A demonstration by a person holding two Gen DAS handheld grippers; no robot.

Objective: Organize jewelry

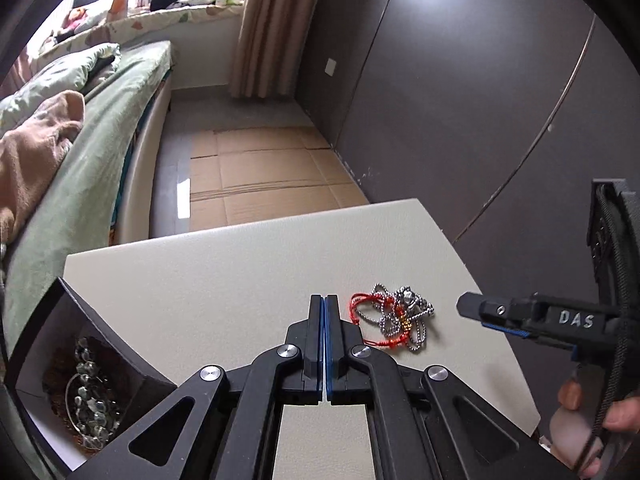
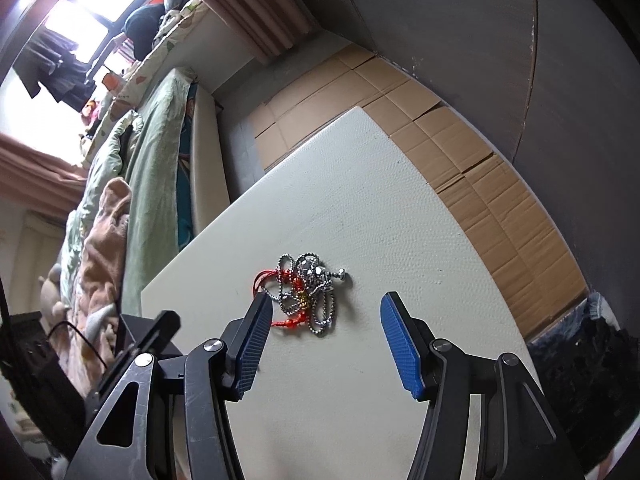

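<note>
the tangled silver ball chain (image 2: 316,294) and red cord (image 2: 280,300) lie heaped on the surface (image 2: 400,220), long axis toward 12 o'clock. the right tool (image 2: 326,312) gapes wide around it, the left tool (image 1: 324,308) is closed and empty; a box (image 1: 116,344) of jewelry sits at 8 o'clock.

We see a dark grey-brown panelled wall (image 1: 460,92) beside flattened tan cardboard sheets (image 1: 260,168) on the grey floor, a bed under a pale green quilt (image 1: 92,152) with a crumpled peach blanket (image 1: 36,152), pinkish-beige pleated curtains (image 1: 268,24), and a bright, overexposed window (image 2: 76,28) beyond the cluttered sill
</note>
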